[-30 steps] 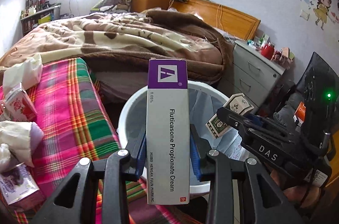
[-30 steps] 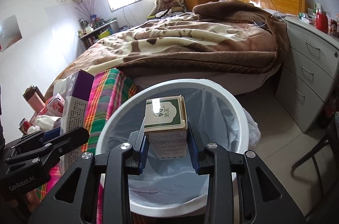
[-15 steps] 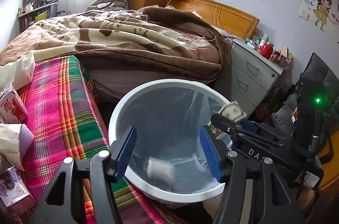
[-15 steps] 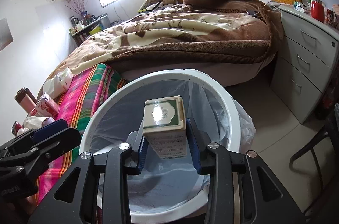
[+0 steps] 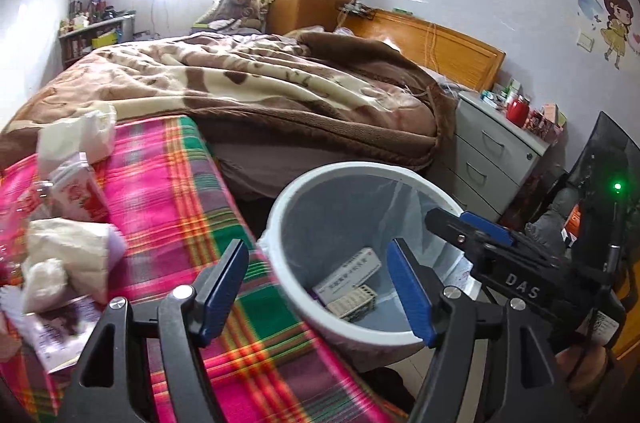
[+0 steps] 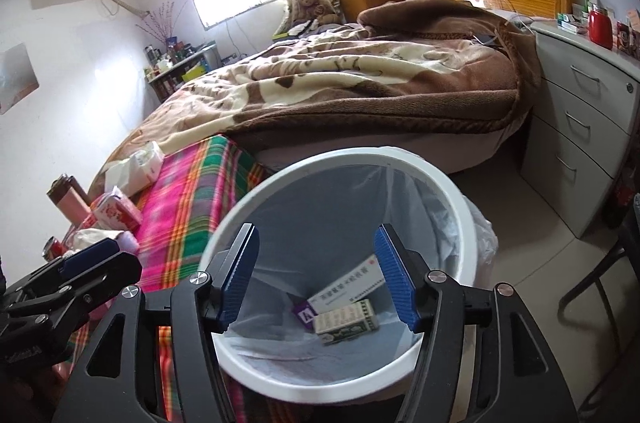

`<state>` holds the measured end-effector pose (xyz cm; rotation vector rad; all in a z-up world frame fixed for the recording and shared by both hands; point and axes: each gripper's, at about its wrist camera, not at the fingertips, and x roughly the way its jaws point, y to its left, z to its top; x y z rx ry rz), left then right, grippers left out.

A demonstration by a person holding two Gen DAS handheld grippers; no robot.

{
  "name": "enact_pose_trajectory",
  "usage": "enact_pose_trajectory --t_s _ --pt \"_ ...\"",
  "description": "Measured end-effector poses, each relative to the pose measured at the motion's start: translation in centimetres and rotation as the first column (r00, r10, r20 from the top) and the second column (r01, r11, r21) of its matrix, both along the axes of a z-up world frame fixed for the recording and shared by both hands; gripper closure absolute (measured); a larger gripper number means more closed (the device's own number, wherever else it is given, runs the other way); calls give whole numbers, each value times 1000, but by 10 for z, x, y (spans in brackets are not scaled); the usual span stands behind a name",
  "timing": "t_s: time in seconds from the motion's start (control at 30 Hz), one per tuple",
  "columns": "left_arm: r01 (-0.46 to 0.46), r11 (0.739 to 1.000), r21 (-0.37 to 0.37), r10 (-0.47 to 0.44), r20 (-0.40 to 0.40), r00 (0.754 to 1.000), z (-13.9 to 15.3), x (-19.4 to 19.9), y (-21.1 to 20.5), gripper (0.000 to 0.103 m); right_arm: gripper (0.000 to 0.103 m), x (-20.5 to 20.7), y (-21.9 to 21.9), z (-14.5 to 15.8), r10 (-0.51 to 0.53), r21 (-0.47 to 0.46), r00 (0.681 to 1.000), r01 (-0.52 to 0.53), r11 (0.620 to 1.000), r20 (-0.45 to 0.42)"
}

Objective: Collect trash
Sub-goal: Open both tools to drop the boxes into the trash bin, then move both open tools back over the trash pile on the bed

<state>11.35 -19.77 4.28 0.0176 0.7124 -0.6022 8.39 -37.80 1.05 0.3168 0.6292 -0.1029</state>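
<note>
Three small boxes (image 6: 346, 307) already lie at the bottom of the white bin (image 6: 280, 183), which stands on the floor beside the plaid-covered surface (image 5: 172, 199). Both the left tool (image 5: 320, 287) and the right tool (image 6: 316, 279) stand wide with nothing between the jaws, which have just been opening. More remains, I'd say: the left view shows crumpled tissues (image 5: 68, 255), a red-and-white carton (image 5: 78, 193) and wrappers (image 5: 60, 331) on the surface. The right view alone looks straight down into the bin.
</note>
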Motion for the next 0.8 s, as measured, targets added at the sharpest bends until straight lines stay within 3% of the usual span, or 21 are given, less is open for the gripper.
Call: enact_pose_trajectory --t_s 0.47,0.8 --pt "-145 989 3 145 31 989 2 -11 80 29 40 -3 63 11 119 -59 990 -115 992 71" --pt "-288 958 -3 288 41 957 -5 -19 150 28 38 5 113 4 222 -68 974 -218 974 55"
